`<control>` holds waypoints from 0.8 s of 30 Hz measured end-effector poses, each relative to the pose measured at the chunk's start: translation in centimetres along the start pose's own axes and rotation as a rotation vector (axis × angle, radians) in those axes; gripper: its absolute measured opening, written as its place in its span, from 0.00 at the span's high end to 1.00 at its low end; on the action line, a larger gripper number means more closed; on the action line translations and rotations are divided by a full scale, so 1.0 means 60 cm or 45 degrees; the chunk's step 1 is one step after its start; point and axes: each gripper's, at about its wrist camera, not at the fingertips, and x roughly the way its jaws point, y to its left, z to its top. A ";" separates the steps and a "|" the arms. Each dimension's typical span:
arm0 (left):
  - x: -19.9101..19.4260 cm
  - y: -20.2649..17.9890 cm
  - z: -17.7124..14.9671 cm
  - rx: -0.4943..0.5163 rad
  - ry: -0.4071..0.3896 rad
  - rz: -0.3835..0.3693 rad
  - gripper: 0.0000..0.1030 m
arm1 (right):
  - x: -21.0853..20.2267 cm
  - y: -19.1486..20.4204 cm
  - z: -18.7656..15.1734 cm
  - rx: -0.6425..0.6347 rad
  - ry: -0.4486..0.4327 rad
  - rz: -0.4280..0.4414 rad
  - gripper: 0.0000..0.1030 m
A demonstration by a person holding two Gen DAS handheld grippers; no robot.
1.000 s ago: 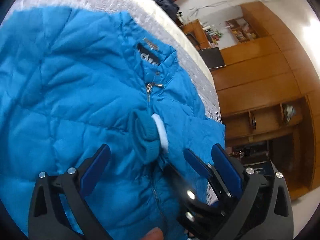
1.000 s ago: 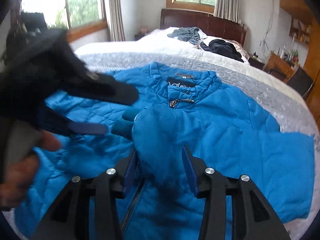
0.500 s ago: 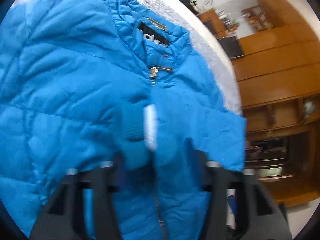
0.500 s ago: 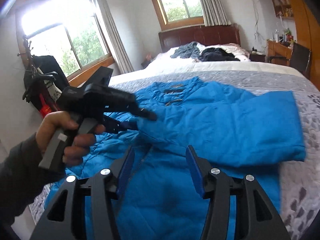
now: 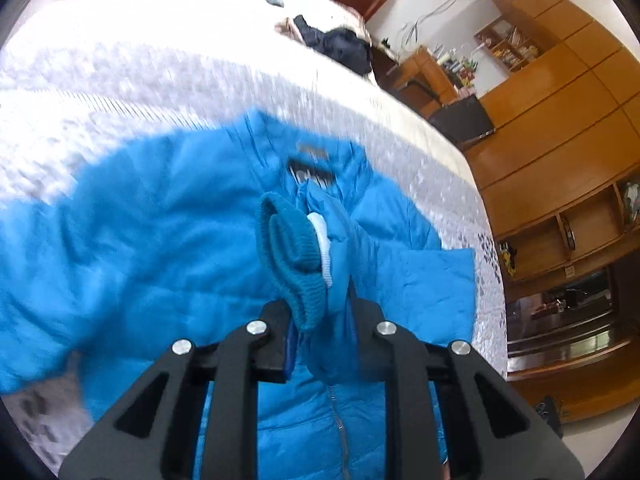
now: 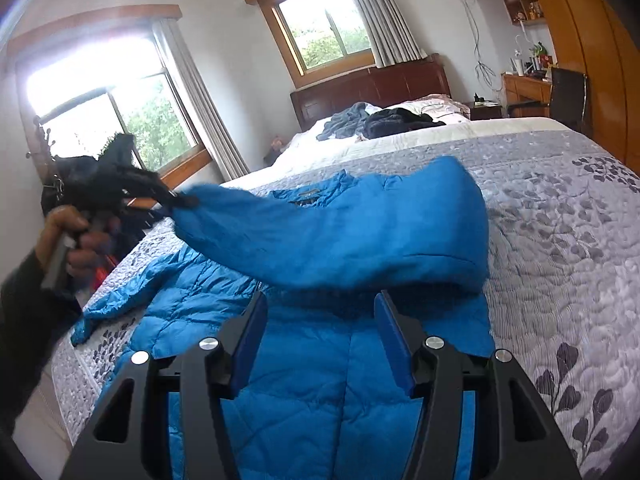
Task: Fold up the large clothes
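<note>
Gripping the cuff (image 5: 294,248), the left gripper (image 5: 320,334) has its jaws closed on that sleeve above the jacket (image 5: 152,232), while the right view shows the right gripper (image 6: 320,340) wide open and empty over the bed (image 6: 560,216), folding barely begun.

Collar label (image 5: 311,171) lettering blurred, unreadable

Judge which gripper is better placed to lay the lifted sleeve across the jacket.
Left. The left gripper is shut on the blue puffer jacket's ribbed sleeve cuff, holding the sleeve above the jacket; the right gripper is open, holding nothing.
</note>
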 end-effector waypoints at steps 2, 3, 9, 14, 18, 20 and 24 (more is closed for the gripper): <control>-0.030 0.013 0.009 0.004 -0.028 0.017 0.83 | 0.002 0.000 -0.005 0.000 0.009 0.007 0.45; -0.039 0.018 0.010 0.003 -0.036 0.023 0.83 | 0.005 0.001 -0.007 0.000 0.016 0.006 0.45; -0.074 0.093 0.012 -0.052 -0.051 0.053 0.83 | 0.014 -0.003 -0.016 0.001 0.041 -0.011 0.45; -0.048 0.162 0.002 -0.100 -0.005 0.076 0.83 | 0.022 -0.016 -0.020 0.036 0.064 -0.028 0.45; -0.038 0.208 0.002 -0.152 -0.005 0.048 0.83 | 0.019 -0.022 -0.019 0.037 0.071 -0.062 0.45; -0.031 0.221 0.000 -0.153 0.007 0.060 0.83 | 0.018 -0.026 -0.016 0.038 0.073 -0.078 0.45; -0.008 0.242 -0.012 -0.160 0.035 0.058 0.82 | 0.022 -0.030 -0.011 0.046 0.086 -0.095 0.45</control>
